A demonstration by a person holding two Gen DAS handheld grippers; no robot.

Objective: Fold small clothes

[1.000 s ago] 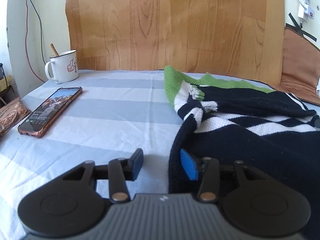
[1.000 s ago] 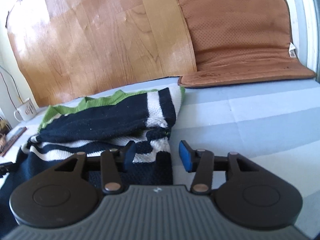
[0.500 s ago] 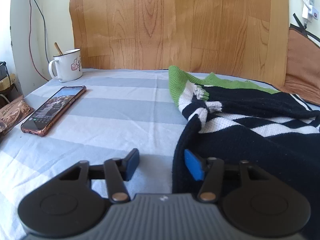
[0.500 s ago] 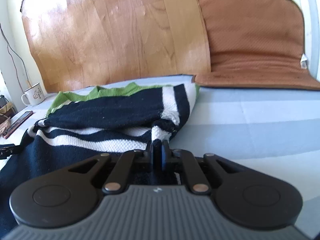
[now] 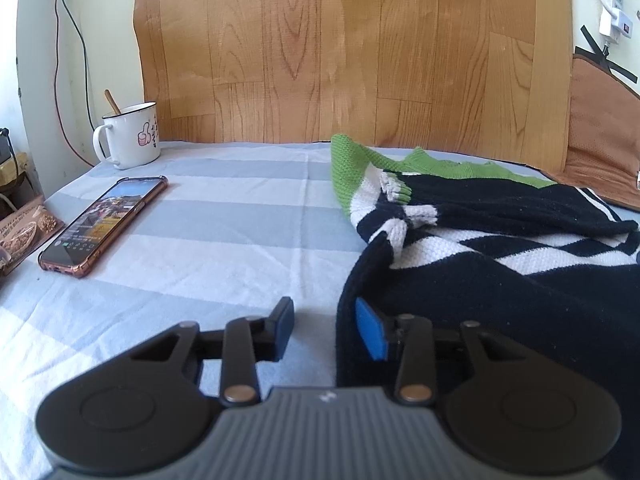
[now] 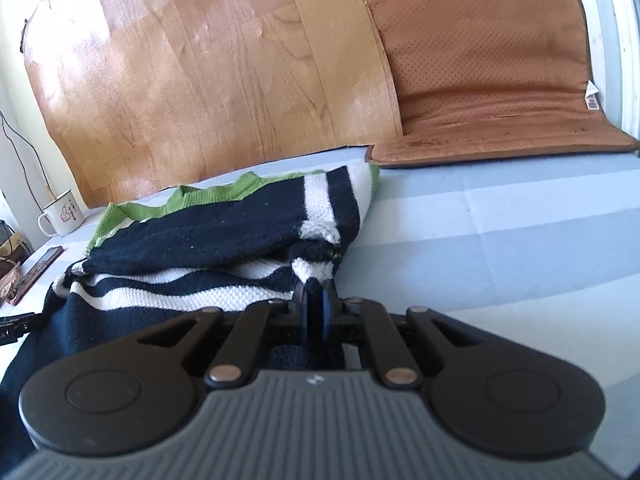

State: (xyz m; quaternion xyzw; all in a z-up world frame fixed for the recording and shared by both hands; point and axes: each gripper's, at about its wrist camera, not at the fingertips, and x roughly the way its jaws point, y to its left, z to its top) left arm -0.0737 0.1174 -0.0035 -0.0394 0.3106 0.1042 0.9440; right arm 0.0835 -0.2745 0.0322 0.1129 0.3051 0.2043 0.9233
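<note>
mug point(image 5: 132, 136) — thumbs-up sign | its lettering — too small to read

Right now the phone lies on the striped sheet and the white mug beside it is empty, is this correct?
Not quite: the mug is not empty; a wooden stick stands in it, as the left wrist view shows. The phone does lie on the striped sheet.

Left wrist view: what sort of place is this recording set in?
Probably a lived-in room at home, maybe a bedroom: a striped cloth covers the surface, with a mug and phone on it, wood-pattern sheeting against the wall, and a knit sweater being folded.
</note>
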